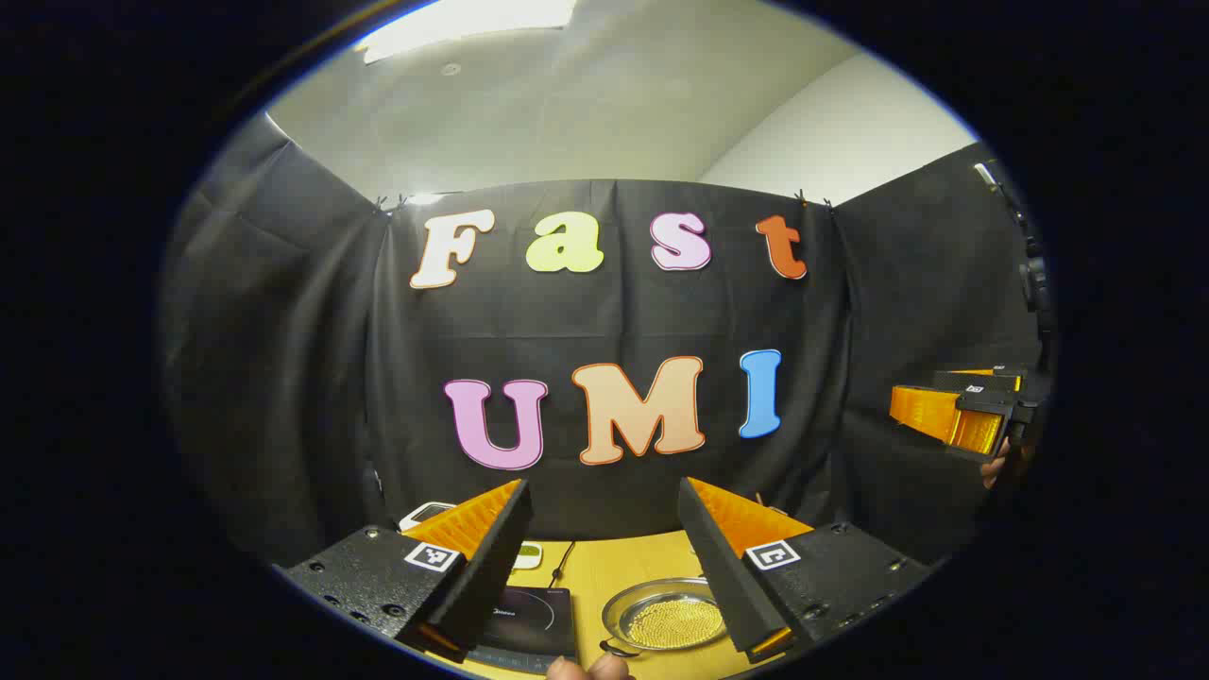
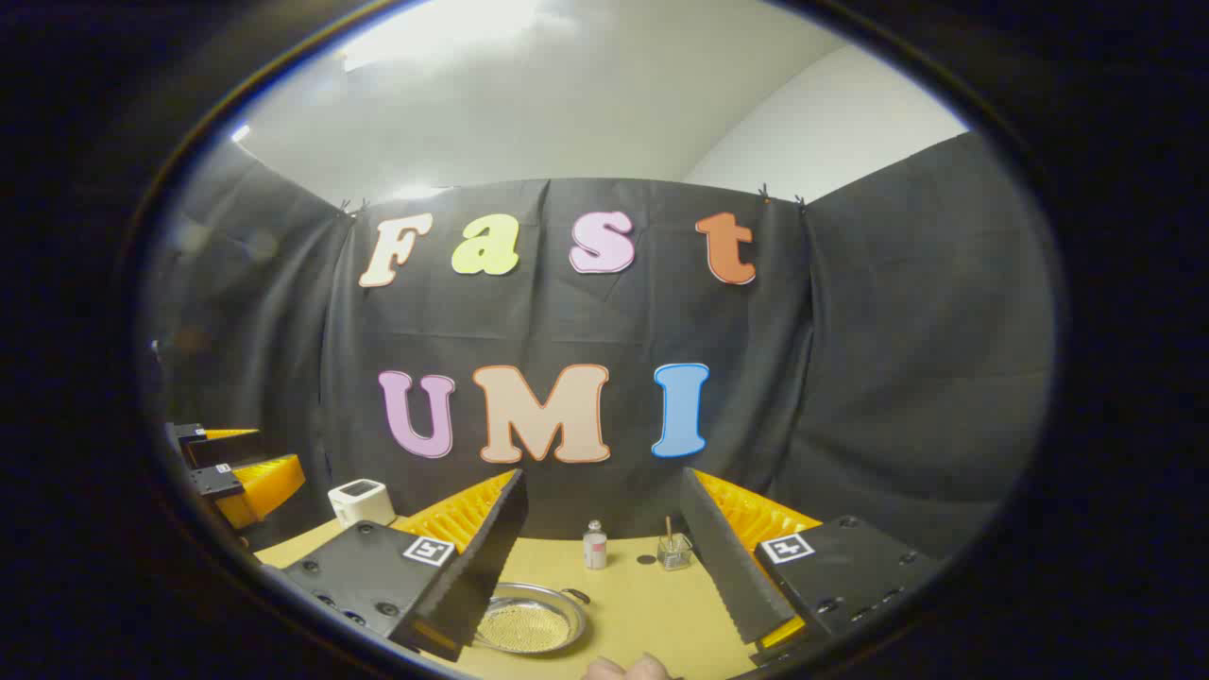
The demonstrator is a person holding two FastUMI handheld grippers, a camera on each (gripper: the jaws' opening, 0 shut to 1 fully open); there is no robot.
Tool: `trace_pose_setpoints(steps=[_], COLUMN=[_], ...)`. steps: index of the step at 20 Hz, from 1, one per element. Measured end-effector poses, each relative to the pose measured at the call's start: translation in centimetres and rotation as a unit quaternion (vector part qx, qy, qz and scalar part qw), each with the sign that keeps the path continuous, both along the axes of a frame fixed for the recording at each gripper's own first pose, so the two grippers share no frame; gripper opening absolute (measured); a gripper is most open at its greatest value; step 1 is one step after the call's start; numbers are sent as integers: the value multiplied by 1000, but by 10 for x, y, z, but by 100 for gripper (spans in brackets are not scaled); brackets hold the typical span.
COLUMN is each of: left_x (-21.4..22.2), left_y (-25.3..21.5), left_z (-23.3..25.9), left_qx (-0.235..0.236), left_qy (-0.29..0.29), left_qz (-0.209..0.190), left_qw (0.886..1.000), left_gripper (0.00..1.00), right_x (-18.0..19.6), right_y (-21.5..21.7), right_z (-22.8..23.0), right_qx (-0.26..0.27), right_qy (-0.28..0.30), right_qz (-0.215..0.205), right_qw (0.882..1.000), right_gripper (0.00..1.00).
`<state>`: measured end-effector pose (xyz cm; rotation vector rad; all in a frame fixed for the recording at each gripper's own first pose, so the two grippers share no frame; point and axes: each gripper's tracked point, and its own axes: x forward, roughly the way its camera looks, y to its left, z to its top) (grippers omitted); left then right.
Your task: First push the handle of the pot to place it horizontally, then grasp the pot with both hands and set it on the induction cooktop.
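1. Left gripper view: the left gripper (image 1: pixel 604 567) is held high and level, its fingers spread wide with nothing between them. That looks like a ready stance ahead of the push, not a grip.
2. Below and between its fingers sits the pot (image 1: pixel 666 619), a shallow metal pan on the wooden table (image 1: pixel 623 562). A small handle (image 1: pixel 611 648) shows at its near-left rim, so it appears not yet turned horizontal.
3. Just left of the pot, under the left finger, lies the induction cooktop (image 1: pixel 529 619), close enough that the later carry should be short. A cable runs back from it.
4. Far off to the right of this claw hangs the other gripper, raised and apart from the pot.
5. Right gripper view: the right gripper (image 2: pixel 604 567) is likewise spread open and holds nothing, high above the table.
6. From here the pot (image 2: pixel 529 619) lies below its left finger, partly hidden by it, with a handle stub (image 2: pixel 578 596) at the far-right rim.
7. Beyond the gap between these fingers stand a small bottle (image 2: pixel 594 546) and a glass jar (image 2: pixel 673 551) with a stick in it, well behind the pot and likely out of the way.
8. A white box (image 2: pixel 362 501) sits farther left at the back.
9. My judgement: the task has barely begun; the handle push comes first.
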<state>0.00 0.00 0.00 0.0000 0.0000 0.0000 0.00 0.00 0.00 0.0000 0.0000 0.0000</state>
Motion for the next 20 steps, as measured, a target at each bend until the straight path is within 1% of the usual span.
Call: trace_pose_setpoints(steps=[4, 7, 8, 20], left_x=[-4, -6, -7, -12], left_y=[0, 1, 1, -6], left_z=[-4, -2, -3, -3], left_qx=[-3, 4, 4, 7], left_qy=[9, 8, 7, 8], left_qz=[8, 12, 12, 21], left_qw=[1000, 1000, 1000, 1000], left_gripper=[94, 94, 92, 92], right_x=[-1, -1, -1, -1], right_y=[-3, -3, -3, -10], right_z=[-5, -4, -5, -8], right_qx=[0, 7, 7, 5], right_qy=[5, 4, 4, 6], right_qz=[3, 6, 7, 16], right_qw=[1000, 1000, 1000, 1000], right_gripper=[99, 98, 98, 98])
